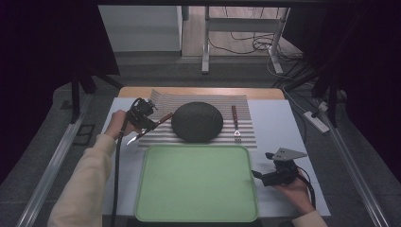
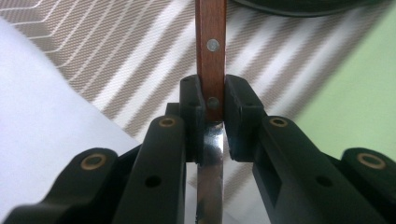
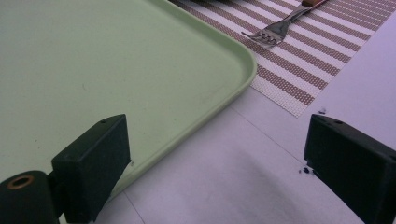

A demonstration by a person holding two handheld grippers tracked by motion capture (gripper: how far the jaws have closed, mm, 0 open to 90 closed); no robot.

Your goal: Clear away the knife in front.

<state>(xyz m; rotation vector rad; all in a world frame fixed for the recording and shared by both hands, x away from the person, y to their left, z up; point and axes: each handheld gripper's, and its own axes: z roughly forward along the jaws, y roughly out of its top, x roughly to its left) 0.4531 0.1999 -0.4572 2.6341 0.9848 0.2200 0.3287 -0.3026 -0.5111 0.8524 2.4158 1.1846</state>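
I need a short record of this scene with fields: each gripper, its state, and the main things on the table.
left gripper: shut on knife, at the wooden handle near the blade
right gripper: open, holds nothing, beside tray corner
tray: green, nothing on it
placemat: striped, beyond tray
bowl: dark, on placemat
fork: on placemat, right of bowl

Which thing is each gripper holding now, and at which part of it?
The left gripper holds the knife where its wooden handle meets the blade. The right gripper is open and holds nothing.
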